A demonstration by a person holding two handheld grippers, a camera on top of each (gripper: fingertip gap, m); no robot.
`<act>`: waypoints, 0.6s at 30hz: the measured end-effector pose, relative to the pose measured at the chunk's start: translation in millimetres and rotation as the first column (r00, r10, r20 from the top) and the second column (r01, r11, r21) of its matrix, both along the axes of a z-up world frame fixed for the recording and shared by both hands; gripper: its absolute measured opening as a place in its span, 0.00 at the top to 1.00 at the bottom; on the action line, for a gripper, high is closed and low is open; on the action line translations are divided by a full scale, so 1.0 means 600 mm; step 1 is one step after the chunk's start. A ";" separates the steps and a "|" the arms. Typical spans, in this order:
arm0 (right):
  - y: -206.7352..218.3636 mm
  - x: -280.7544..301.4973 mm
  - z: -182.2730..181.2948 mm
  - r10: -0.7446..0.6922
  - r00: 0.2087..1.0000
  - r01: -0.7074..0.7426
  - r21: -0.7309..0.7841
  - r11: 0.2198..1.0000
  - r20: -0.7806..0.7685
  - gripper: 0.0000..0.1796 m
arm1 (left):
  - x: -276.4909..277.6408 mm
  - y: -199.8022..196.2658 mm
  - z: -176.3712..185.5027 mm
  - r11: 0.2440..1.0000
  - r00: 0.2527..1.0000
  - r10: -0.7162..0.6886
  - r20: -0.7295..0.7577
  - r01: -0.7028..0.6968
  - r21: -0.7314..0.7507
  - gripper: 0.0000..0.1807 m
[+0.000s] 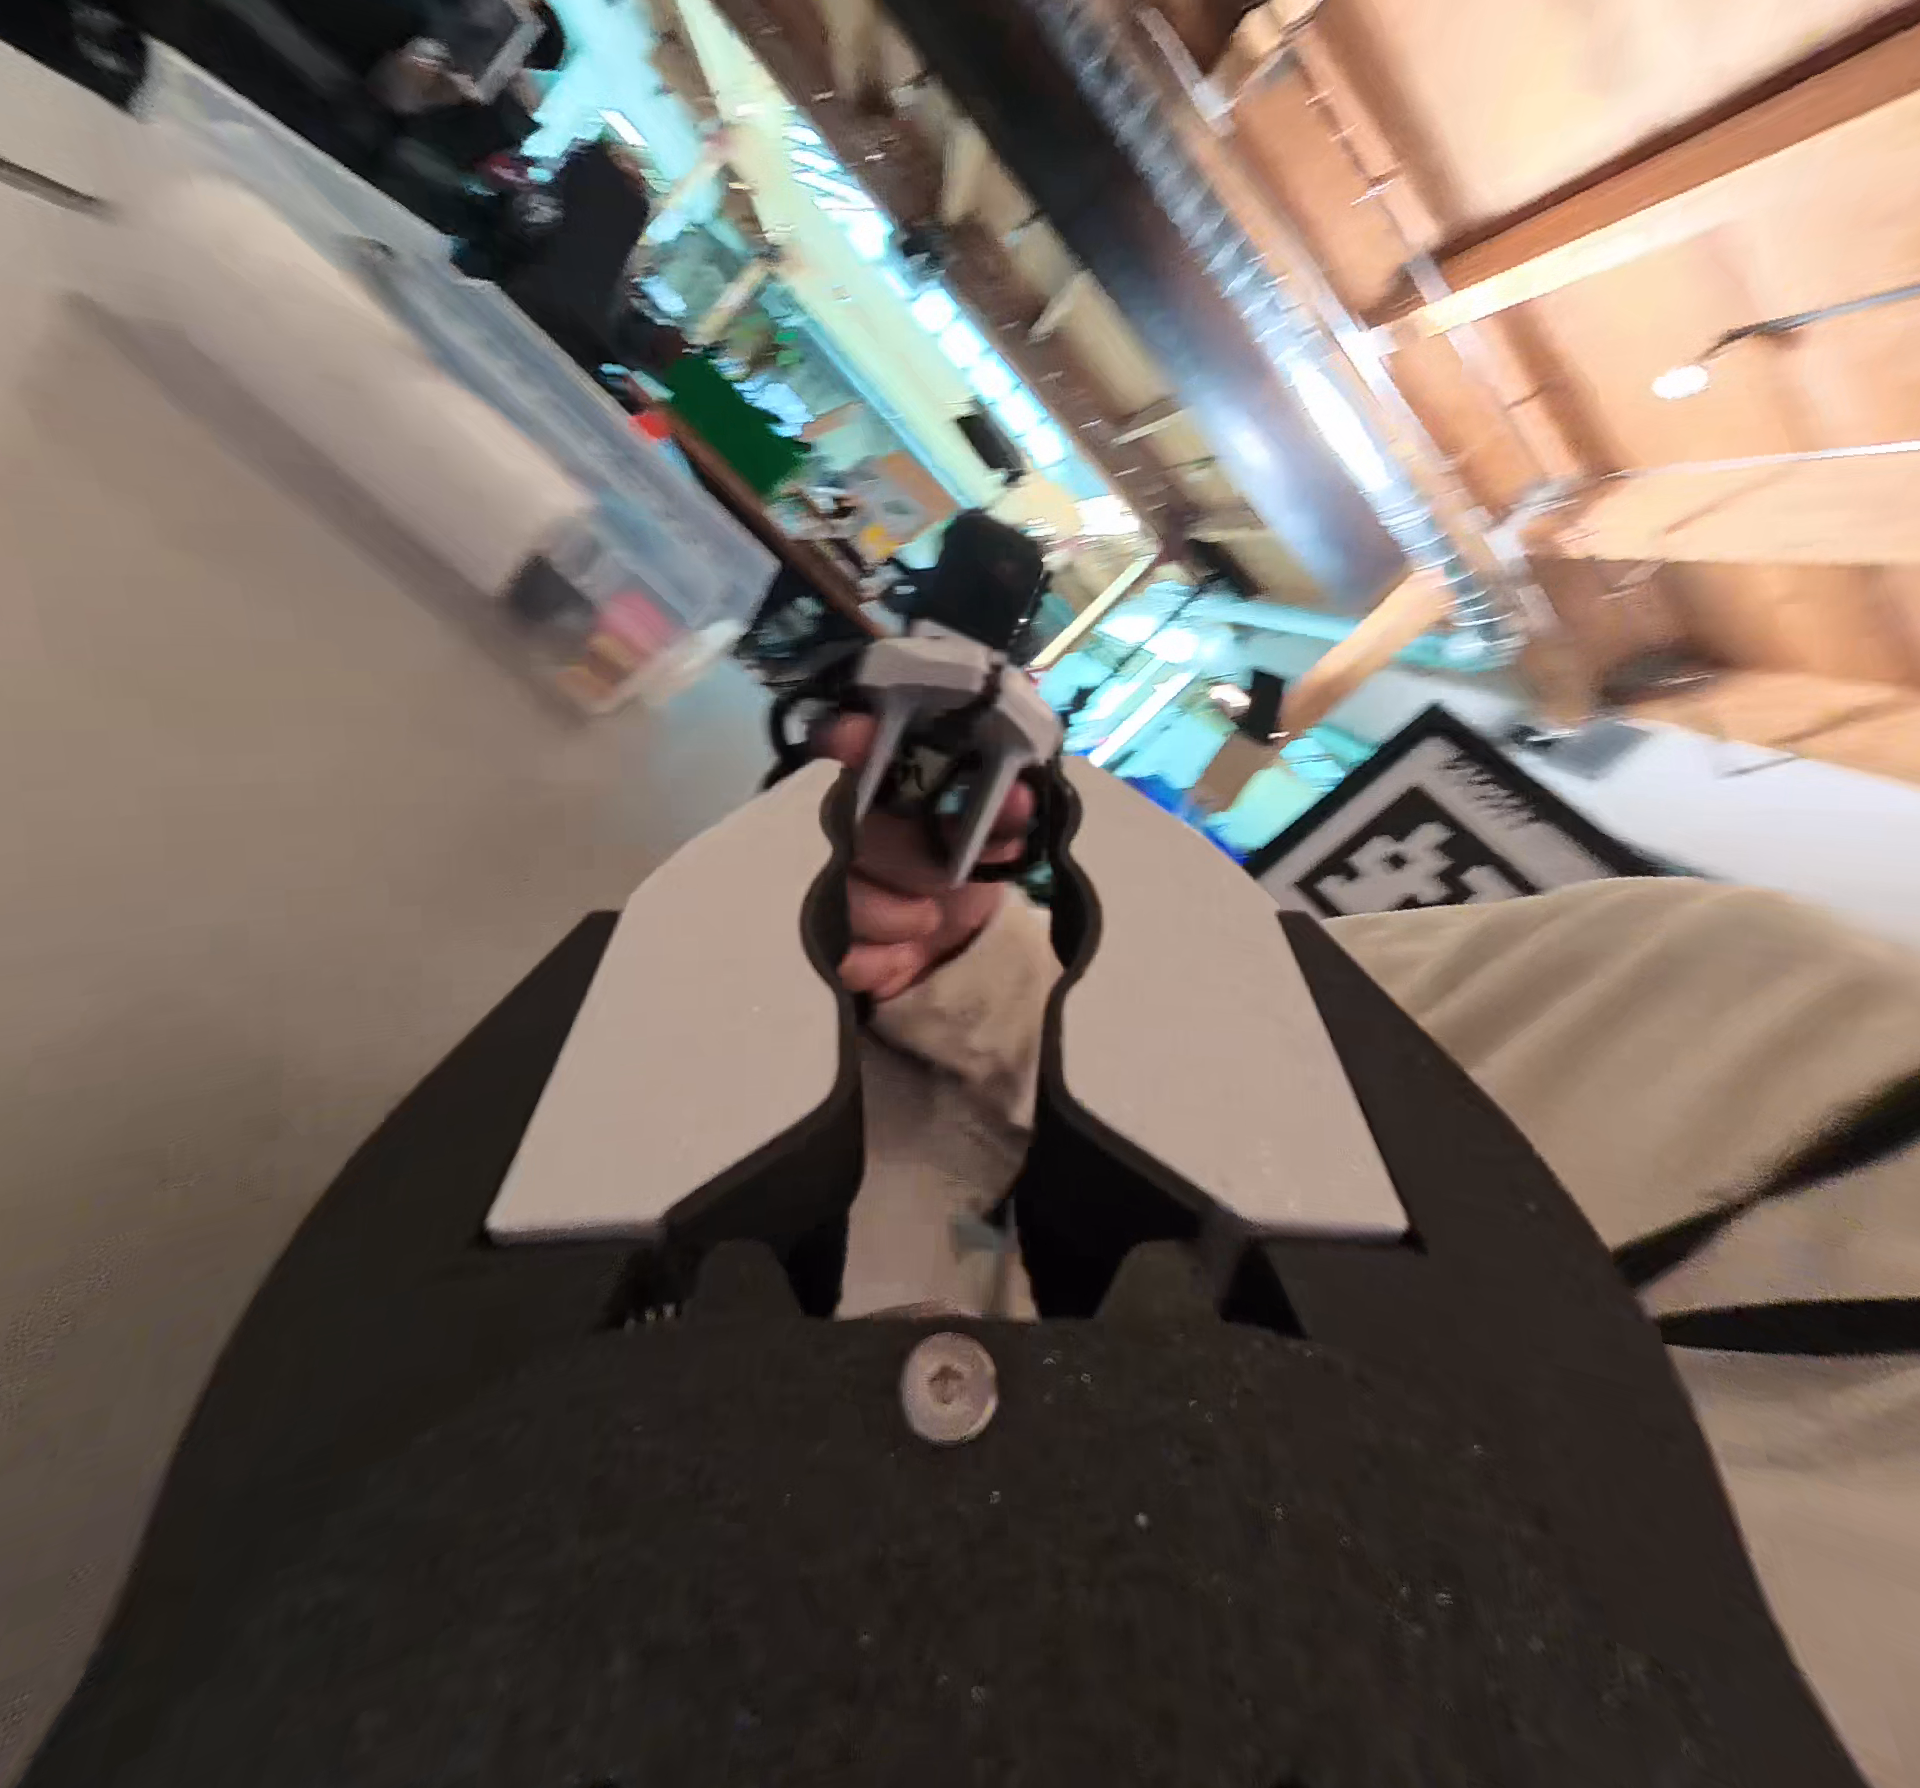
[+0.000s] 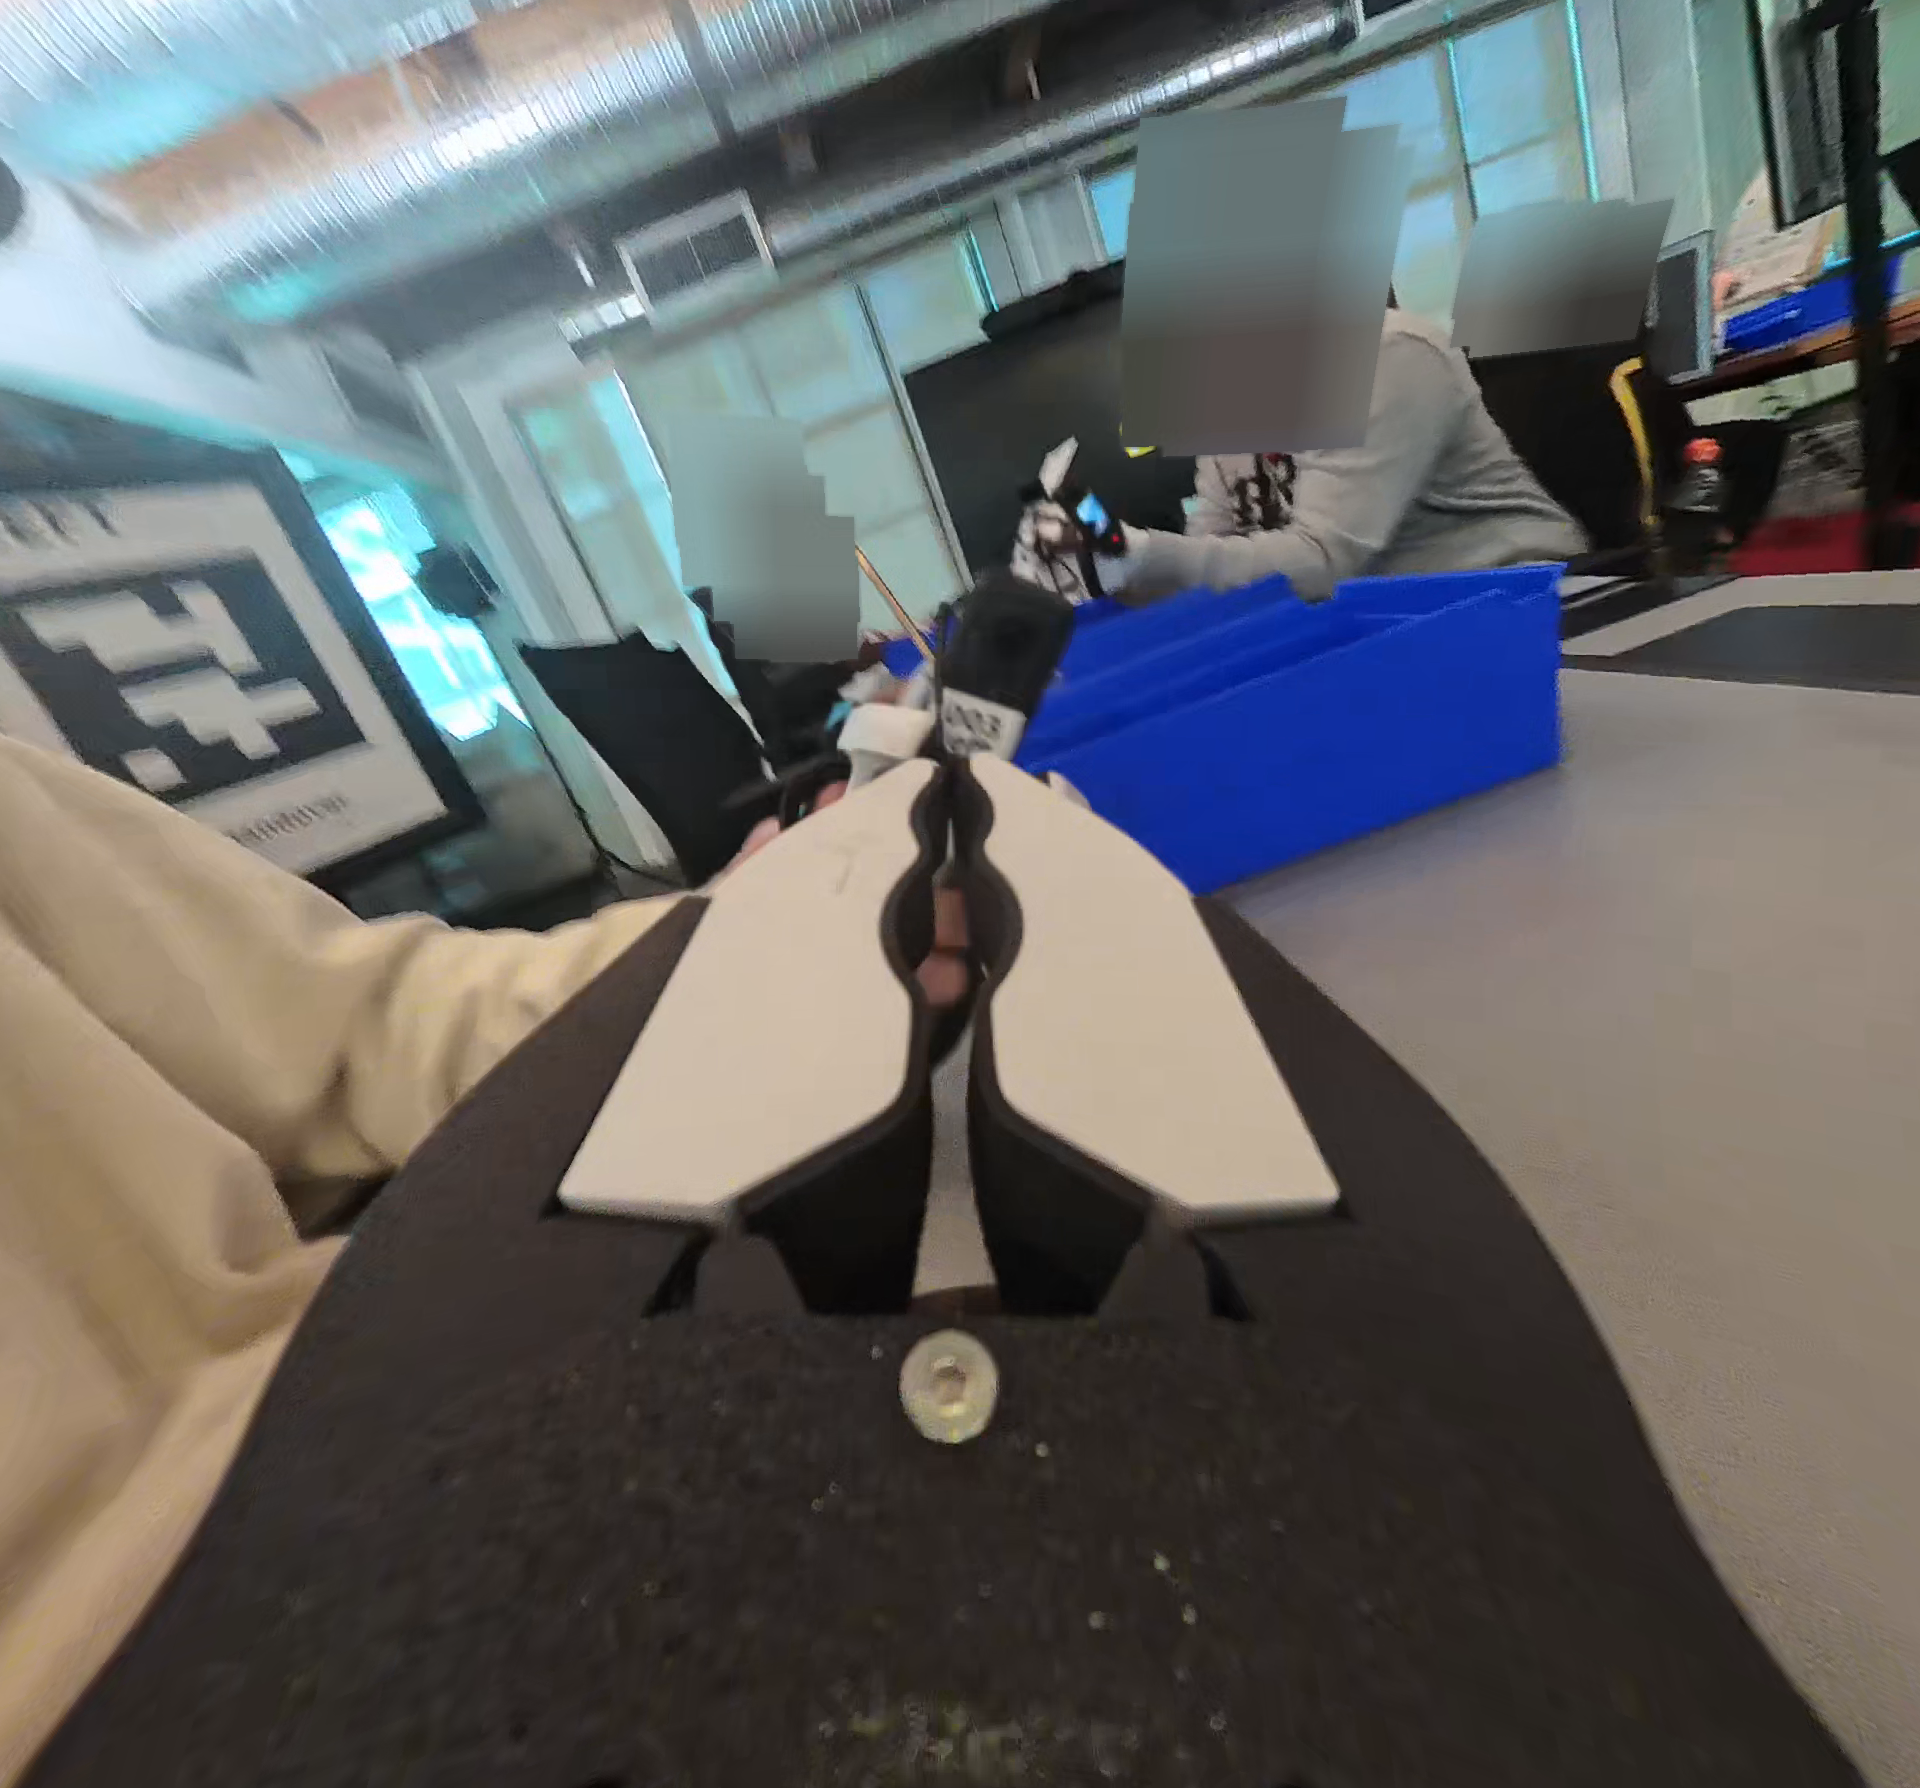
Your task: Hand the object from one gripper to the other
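In the right wrist view my right gripper (image 2: pixel 948 777) has its jaws almost together on a thin dark object (image 2: pixel 952 839) that runs down the narrow gap; I cannot tell what it is. In the left wrist view my left gripper (image 1: pixel 945 793) is open and empty. The right gripper (image 1: pixel 914 839) faces it from just beyond its tips, with a small dark thing (image 1: pixel 925 777) between the grey fingers and a hand behind. The left gripper (image 2: pixel 977 741) shows right past the right gripper's tips, and the two are close, tip to tip.
A blue bin (image 2: pixel 1351 699) stands on the grey table (image 2: pixel 1662 1011) to the right. A black-and-white marker board (image 2: pixel 187 658) stands to the left and also shows in the left wrist view (image 1: pixel 1423 834). A beige sleeve (image 2: pixel 208 1011) crosses the left. People sit behind the table. The tips of one gripper are about 5 centimeters away from the tips of the other.
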State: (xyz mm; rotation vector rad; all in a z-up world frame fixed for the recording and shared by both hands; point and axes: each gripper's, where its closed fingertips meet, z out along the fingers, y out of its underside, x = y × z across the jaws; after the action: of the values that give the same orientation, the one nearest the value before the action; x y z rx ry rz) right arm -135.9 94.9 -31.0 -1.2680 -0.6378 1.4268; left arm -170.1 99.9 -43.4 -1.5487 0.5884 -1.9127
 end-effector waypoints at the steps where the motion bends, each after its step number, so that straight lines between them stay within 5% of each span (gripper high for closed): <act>1: -0.002 0.002 0.007 0.023 0.999 -0.024 -0.022 0.999 -0.049 1.00 | 0.004 -0.007 0.006 0.999 0.999 -0.030 0.036 0.031 -0.019 0.80; 8: -0.012 -0.007 0.016 0.093 0.986 -0.104 -0.081 0.991 -0.135 1.00 | 0.033 -0.031 -0.005 0.993 0.997 -0.021 -0.073 0.029 0.114 0.80; 18: -0.008 -0.016 0.006 0.107 0.987 -0.120 -0.111 0.986 -0.122 1.00 | 0.036 -0.031 -0.005 0.996 0.998 -0.034 -0.053 0.038 0.085 0.83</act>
State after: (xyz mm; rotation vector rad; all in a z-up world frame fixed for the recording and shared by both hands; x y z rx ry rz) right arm -145.4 90.0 -27.5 -1.2459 -0.5612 1.6408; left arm -148.5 81.4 -46.7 -1.5460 0.7163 -1.8537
